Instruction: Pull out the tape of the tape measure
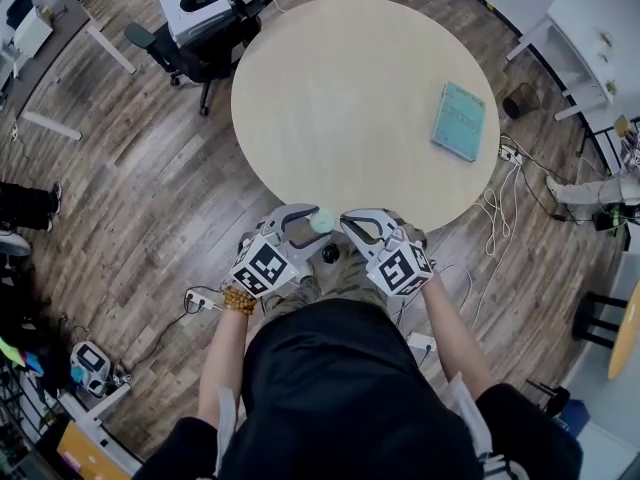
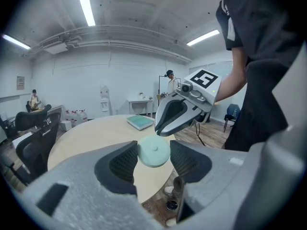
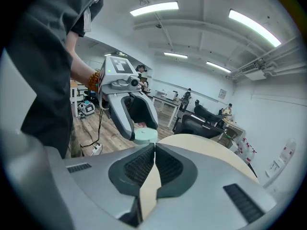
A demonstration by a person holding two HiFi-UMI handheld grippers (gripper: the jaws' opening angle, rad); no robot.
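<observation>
A small round pale-green tape measure (image 1: 322, 221) hangs over the near edge of the round table (image 1: 340, 88), with my left gripper (image 1: 312, 220) shut on it. In the left gripper view the tape measure (image 2: 153, 152) sits squeezed between the two dark pads (image 2: 123, 161). My right gripper (image 1: 347, 220) is shut, its tips right beside the tape measure. In the right gripper view the closed jaws meet just in front of the green disc (image 3: 145, 136); I see no tape drawn out, and whether a tab is pinched is hidden.
A teal book (image 1: 459, 120) lies at the table's right side. A black office chair (image 1: 215, 18) stands behind the table at the left. Cables and a power strip (image 1: 200, 300) lie on the wood floor near my feet.
</observation>
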